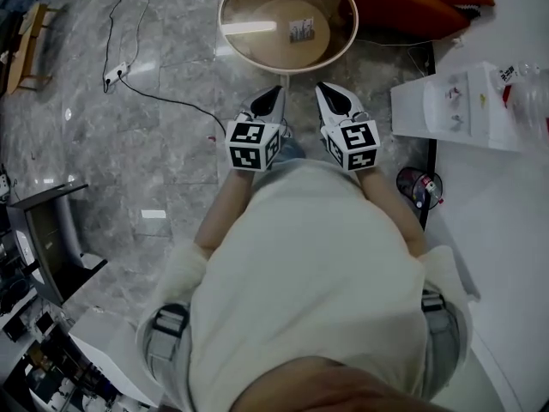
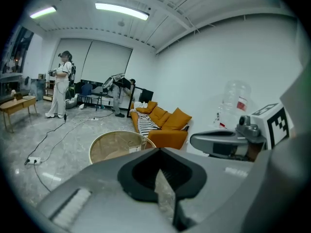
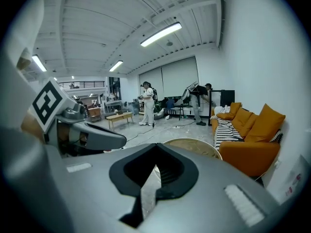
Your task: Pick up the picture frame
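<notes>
**Reference item: round desk** (image 1: 288,69). Pale rim, glass top, wooden disc beneath. It stands on a grey marble floor (image 1: 171,144). All places below are given from it.

1. **Picture frame** (image 1: 301,30). Small and light-coloured. It stands on the desk top, right of centre in the head view, toward the far side from the person. Neither tool touches it.
2. **Left tool** (image 1: 273,95). Held just short of the desk's near rim. The jaws are closed together with nothing between them. Its marker cube faces up toward the head camera.
3. **Right tool** (image 1: 329,93). Held beside the left tool, equally near the desk's near rim. The jaws are closed tight and empty.
4. **Orange sofa** (image 1: 412,3). Just beyond the desk, to its right in the head view. A black-and-white striped throw (image 2: 144,123) lies on its seat.
5. **Water dispenser** (image 1: 455,110). White, with a clear bottle on top. It stands right of the desk, near the right tool.
6. **Power strip** (image 1: 116,75). White, lying on the floor well left of the desk. A dark cable runs from it toward the desk's near side.
7. **Wooden bench** (image 1: 30,50). Low, at the far left, well apart from the desk.
8. **Person in white** (image 2: 60,84). Standing far behind the desk in the open hall, with other figures by chairs nearby.
</notes>
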Demonstrator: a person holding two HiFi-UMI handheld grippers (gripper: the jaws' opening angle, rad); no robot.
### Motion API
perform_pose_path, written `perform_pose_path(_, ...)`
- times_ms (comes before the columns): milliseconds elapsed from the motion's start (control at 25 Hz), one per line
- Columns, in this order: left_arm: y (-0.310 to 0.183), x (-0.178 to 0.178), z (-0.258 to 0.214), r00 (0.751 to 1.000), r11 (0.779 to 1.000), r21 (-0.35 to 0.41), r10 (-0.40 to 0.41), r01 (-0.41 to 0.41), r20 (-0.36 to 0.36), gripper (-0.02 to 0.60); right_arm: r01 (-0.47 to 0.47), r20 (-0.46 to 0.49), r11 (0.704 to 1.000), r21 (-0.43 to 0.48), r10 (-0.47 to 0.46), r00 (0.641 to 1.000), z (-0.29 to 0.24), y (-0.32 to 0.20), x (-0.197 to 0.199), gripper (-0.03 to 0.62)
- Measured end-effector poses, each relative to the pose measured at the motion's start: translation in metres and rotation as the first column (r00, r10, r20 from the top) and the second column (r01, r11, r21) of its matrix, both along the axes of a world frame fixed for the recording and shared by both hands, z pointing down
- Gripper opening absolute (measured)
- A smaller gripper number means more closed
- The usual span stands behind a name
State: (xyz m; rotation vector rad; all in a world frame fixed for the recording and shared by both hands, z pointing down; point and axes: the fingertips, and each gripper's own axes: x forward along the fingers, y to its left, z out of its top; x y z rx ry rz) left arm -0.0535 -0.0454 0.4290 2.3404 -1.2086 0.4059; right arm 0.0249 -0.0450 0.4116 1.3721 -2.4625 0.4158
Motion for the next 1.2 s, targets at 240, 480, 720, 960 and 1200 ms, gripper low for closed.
perform_pose_path(240, -0.050, -0.010, 0.012, 1.000, 0.999, -0.021, 0.029, -0.029, -0.004, 0.000, -0.028, -0.019, 1.000, -0.012, 0.027, 0.999, 0.010, -0.049, -0.007, -0.002)
perform_pose_path(480, -0.086, -0.011, 0.026, 0.998, 0.997, -0.044, 0.056, -0.056, 0.004, 0.000, -0.045, -0.023, 0.998, -0.044, 0.044, 0.999, 0.022, -0.082, -0.014, -0.002)
perform_pose_path(720, -0.107, -0.010, 0.053, 0.999, 0.995, -0.094, 0.045, -0.044, 0.008, 0.000, -0.040, -0.038, 0.996, -0.076, 0.037, 0.999, 0.041, -0.102, -0.012, -0.002)
perform_pose_path(960, -0.130, -0.001, 0.092, 1.000, 0.989, -0.147, 0.010, -0.008, 0.009, 0.000, -0.020, -0.066, 0.991, -0.132, 0.011, 0.998, 0.081, -0.127, 0.007, -0.002)
perform_pose_path(1200, -0.165, 0.011, 0.140, 0.999, 0.978, -0.206, -0.038, 0.035, -0.012, 0.000, 0.026, -0.085, 0.979, -0.200, -0.044, 0.995, 0.134, -0.167, 0.028, -0.002)
